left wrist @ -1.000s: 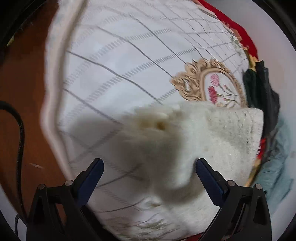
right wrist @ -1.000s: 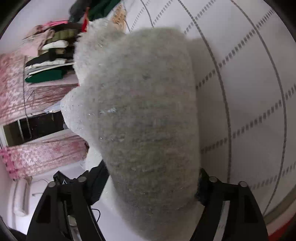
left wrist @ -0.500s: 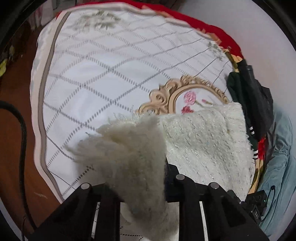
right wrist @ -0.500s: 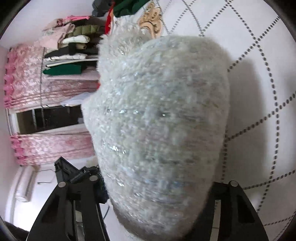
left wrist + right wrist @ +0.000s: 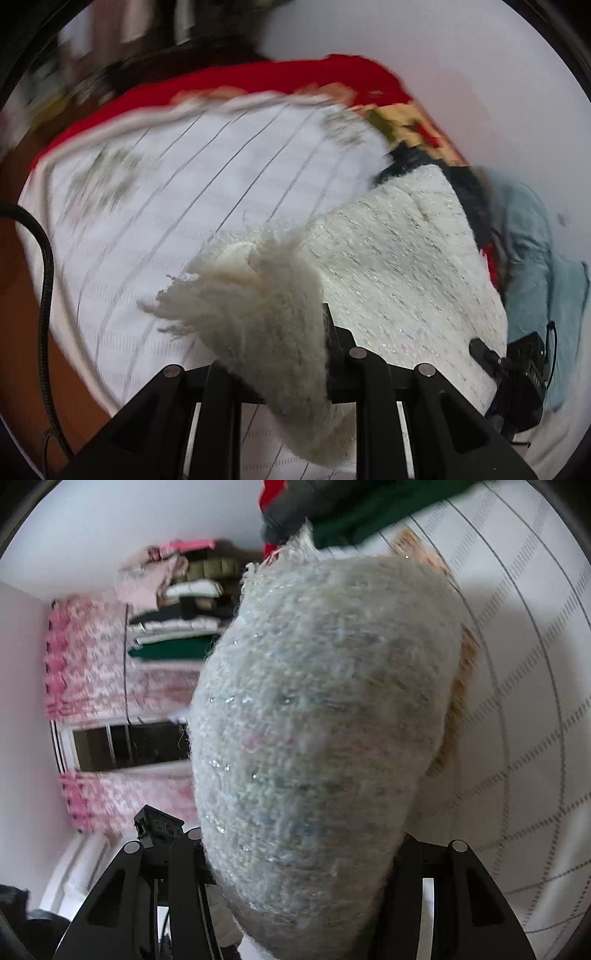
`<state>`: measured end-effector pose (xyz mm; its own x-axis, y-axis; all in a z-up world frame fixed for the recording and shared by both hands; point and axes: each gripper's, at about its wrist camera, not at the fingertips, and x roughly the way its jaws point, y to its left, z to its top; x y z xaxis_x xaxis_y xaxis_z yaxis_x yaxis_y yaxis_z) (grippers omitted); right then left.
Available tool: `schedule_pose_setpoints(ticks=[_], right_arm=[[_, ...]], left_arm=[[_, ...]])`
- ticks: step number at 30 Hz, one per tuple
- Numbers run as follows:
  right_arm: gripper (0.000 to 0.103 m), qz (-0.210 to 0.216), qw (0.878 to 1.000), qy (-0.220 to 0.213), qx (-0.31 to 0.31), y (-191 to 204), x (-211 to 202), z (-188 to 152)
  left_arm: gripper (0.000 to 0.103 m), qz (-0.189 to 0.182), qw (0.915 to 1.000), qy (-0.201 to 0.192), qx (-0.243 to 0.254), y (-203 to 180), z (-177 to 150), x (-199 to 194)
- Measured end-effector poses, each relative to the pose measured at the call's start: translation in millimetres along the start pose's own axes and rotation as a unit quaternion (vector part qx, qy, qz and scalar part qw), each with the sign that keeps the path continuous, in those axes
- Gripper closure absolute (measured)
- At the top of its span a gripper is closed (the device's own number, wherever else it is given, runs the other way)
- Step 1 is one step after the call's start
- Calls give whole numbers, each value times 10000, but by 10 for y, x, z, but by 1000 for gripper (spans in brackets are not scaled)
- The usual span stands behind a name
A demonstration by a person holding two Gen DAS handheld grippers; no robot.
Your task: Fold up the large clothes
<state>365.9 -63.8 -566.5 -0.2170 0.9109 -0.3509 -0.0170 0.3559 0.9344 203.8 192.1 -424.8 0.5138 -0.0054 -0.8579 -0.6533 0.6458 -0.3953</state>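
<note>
White bedding with a grey lattice print point(image 5: 155, 236) covers the bed; folded clothes point(image 5: 177, 627) are stacked at the far left. Both grippers have just been closing on the cream fuzzy sweater point(image 5: 402, 266). The left gripper point(image 5: 291, 354) pinches its fringed corner; the right gripper point(image 5: 303, 853) clamps a thick bunch. Gripping two points likely lets the near edge carry over for a fold.

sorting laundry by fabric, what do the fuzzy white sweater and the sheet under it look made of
White sweater: looks like fluffy knit yarn with metallic thread, judging by its loose fibres and silvery glints. Bed sheet: seems a smooth, matte woven cloth, perhaps cotton, printed with grey lattice lines.
</note>
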Motion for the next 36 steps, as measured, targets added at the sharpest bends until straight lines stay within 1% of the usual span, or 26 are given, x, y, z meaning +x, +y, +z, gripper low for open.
schedule_pose_setpoints(ticks=[1, 5, 6, 8, 9, 12, 13, 15, 17, 18, 20, 22, 24, 26, 27, 28, 30, 32, 34, 35, 36], right_arm=[[49, 27, 9999, -134, 5, 136, -21, 101], [49, 51, 9975, -702, -82, 658, -223, 621], [49, 56, 9963, -855, -115, 782, -307, 777], [49, 91, 9936, -1099, -230, 1054, -478, 1138], [49, 89, 9926, -1182, -274, 1099, -657, 1343], [49, 34, 9902, -1329, -435, 1345, -946, 1966], [49, -30, 9894, -1376, -472, 1407, -1021, 2204], [49, -101, 9893, -1365, -506, 1429, -1195, 2627], [49, -202, 9899, -1312, -489, 1366, -1366, 3100], [49, -252, 9905, -1268, -473, 1336, -1406, 3289], [49, -393, 9915, -1180, -386, 1102, -1540, 3740], [49, -507, 9928, -1053, -269, 825, -1589, 4109], [49, -631, 9941, -875, -52, 520, -1491, 4348], [49, -813, 9937, -763, 76, 209, -1491, 4547], [49, -889, 9933, -728, 84, 68, -1488, 4612], [49, -936, 9930, -717, 71, -31, -1503, 4666], [49, -965, 9927, -718, 64, -199, -1491, 4652], [47, -1107, 9912, -730, -36, -268, -1516, 4706], [44, -1183, 9901, -748, -50, -294, -1440, 4610], [39, -1403, 9870, -770, -133, -235, -1453, 4615], [36, -1576, 9841, -786, -210, -124, -1350, 4510]], left_arm=[[87, -172, 9998, -6, 141, -90, 225, -13], [87, -676, 9961, -109, 565, -471, 934, -54], [87, -795, 9943, -189, 685, -637, 1164, -64], [87, -991, 9917, -294, 764, -869, 1468, -53], [87, -1070, 9907, -339, 775, -983, 1612, -28], [87, -1357, 9874, -408, 702, -1372, 2066, 162], [87, -1410, 9868, -405, 688, -1456, 2155, 240], [87, -1503, 9858, -386, 642, -1658, 2347, 446], [87, -1546, 9853, -336, 642, -1850, 2506, 710], [87, -1564, 9852, -301, 642, -1924, 2555, 845], [87, -1547, 9855, -172, 669, -2047, 2607, 1184], [87, -1414, 9867, -67, 801, -2153, 2583, 1602], [87, -1224, 9878, 88, 954, -2213, 2516, 1962], [87, -1003, 9887, 342, 1060, -2232, 2404, 2337], [87, -908, 9888, 435, 1099, -2218, 2352, 2476], [84, -826, 9882, 522, 1176, -2224, 2317, 2621], [81, -759, 9868, 564, 1316, -2237, 2283, 2726], [80, -688, 9844, 570, 1514, -2281, 2241, 2721], [79, -624, 9826, 574, 1656, -2285, 2222, 2674], [79, -568, 9815, 578, 1737, -2302, 2211, 2639], [79, -477, 9803, 579, 1826, -2319, 2197, 2574]])
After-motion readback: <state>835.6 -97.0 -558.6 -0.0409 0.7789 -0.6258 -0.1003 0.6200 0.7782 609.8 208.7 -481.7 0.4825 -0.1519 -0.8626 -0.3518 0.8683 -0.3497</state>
